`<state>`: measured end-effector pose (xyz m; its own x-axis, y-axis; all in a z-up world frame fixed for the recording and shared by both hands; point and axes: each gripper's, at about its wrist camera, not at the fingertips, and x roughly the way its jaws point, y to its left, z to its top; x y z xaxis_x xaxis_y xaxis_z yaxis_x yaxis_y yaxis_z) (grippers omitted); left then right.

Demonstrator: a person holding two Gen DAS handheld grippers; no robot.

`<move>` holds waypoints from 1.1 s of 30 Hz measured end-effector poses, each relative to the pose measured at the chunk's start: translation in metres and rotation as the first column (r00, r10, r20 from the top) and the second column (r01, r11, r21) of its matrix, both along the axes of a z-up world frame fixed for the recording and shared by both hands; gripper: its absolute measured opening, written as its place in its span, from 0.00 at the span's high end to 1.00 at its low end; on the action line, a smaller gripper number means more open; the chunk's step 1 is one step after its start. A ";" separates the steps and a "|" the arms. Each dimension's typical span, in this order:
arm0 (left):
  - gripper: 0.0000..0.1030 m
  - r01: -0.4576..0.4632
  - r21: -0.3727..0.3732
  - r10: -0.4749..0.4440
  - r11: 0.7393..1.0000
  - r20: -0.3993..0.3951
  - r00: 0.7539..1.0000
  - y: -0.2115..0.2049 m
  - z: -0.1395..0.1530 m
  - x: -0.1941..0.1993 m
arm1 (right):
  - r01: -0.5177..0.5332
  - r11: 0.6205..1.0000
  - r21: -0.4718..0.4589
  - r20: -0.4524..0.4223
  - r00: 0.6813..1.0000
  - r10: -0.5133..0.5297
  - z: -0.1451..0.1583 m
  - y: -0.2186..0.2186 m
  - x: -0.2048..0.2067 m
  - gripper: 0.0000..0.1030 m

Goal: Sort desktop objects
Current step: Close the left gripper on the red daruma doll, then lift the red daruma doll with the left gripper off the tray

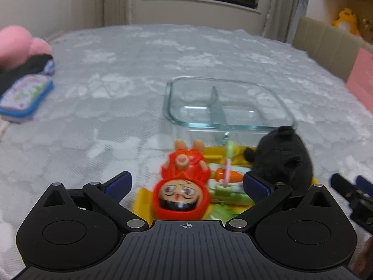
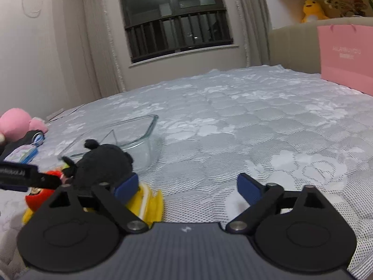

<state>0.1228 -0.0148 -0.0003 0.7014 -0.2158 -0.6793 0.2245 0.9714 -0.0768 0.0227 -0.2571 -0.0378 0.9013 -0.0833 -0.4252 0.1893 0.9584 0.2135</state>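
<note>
Left wrist view: a grey quilted bed below a dark window. The left gripper, jaws wide, straddles a blurred red doll on a yellow tray; a divided glass container lies beyond.

Right wrist view: the right gripper, jaws wide, holds nothing; a black plush toy sits by its left jaw, the tray partly hidden.

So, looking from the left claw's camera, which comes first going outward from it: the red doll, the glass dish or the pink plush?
1. Red doll: between the left claw's open fingers, on the yellow tray.
2. Glass dish: just beyond, slightly right.
3. Pink plush: far left.
</note>
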 end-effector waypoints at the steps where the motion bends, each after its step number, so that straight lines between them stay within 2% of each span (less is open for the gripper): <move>1: 0.00 0.010 -0.013 -0.010 1.000 -0.001 1.000 0.000 -0.001 0.001 | -0.009 1.000 -0.004 0.000 1.000 0.009 0.000 0.002 0.000 0.13; 5: 0.00 0.027 -0.013 -0.027 1.000 0.014 1.000 -0.004 -0.001 0.006 | -0.028 1.000 0.004 -0.009 1.000 0.028 0.000 0.007 0.002 0.12; 8: 0.01 -0.010 -0.030 0.010 0.999 0.004 1.000 -0.002 0.001 0.013 | -0.033 0.999 0.025 -0.016 0.999 0.033 -0.001 0.006 0.003 0.08; 9: 0.07 -0.018 -0.045 0.018 0.999 0.002 1.000 0.000 0.001 0.014 | -0.033 0.999 0.030 -0.017 0.999 0.034 -0.002 0.006 0.002 0.07; 10: 0.16 -0.027 -0.060 0.027 0.998 -0.001 1.000 0.001 0.001 0.015 | -0.033 0.999 0.037 -0.018 0.999 0.033 -0.002 0.005 0.002 0.07; 11: 0.33 -0.032 -0.073 0.032 0.997 -0.005 0.999 0.003 0.002 0.016 | -0.031 0.999 0.044 -0.018 0.999 0.032 -0.002 0.004 0.001 0.07; 14: 0.41 -0.019 -0.081 0.018 0.996 -0.018 1.000 0.004 0.004 0.018 | -0.025 0.997 0.067 -0.019 0.999 0.026 -0.003 0.001 0.001 0.07; 16: 0.55 -0.011 -0.077 0.010 0.997 -0.019 1.000 0.004 0.007 0.018 | -0.028 0.996 0.079 -0.021 0.999 0.030 -0.003 0.000 0.000 0.07; 17: 0.56 -0.004 -0.079 0.002 0.997 -0.017 1.000 0.005 0.009 0.017 | -0.031 0.996 0.084 -0.023 0.999 0.033 -0.004 0.000 0.000 0.07; 19: 0.67 0.014 -0.072 -0.015 0.997 -0.015 1.000 0.004 0.014 0.015 | -0.035 0.996 0.084 -0.023 0.999 0.037 -0.003 0.001 -0.001 0.06; 20: 0.86 0.019 -0.068 -0.020 0.998 -0.010 1.000 0.004 0.016 0.014 | -0.035 0.996 0.084 -0.022 0.999 0.037 -0.003 0.001 -0.001 0.06; 25: 0.88 0.028 -0.060 -0.029 0.998 -0.010 1.000 0.008 0.021 0.011 | -0.044 0.995 0.091 -0.012 0.999 0.045 0.001 0.004 -0.003 0.06; 28: 0.88 0.022 -0.088 -0.023 0.996 -0.008 1.000 0.017 0.022 0.007 | -0.059 0.995 0.076 0.001 0.998 0.059 0.009 0.010 -0.004 0.06; 33: 0.88 -0.016 -0.136 0.015 0.991 -0.009 1.000 0.037 0.021 0.004 | -0.096 0.995 -0.021 -0.031 0.995 0.096 0.030 0.028 0.011 0.05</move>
<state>0.1270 0.0222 0.0204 0.7000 -0.2955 -0.6501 0.2079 0.9553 -0.2104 0.0335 -0.2290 -0.0074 0.8926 -0.0068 -0.4509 0.1021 0.9769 0.1875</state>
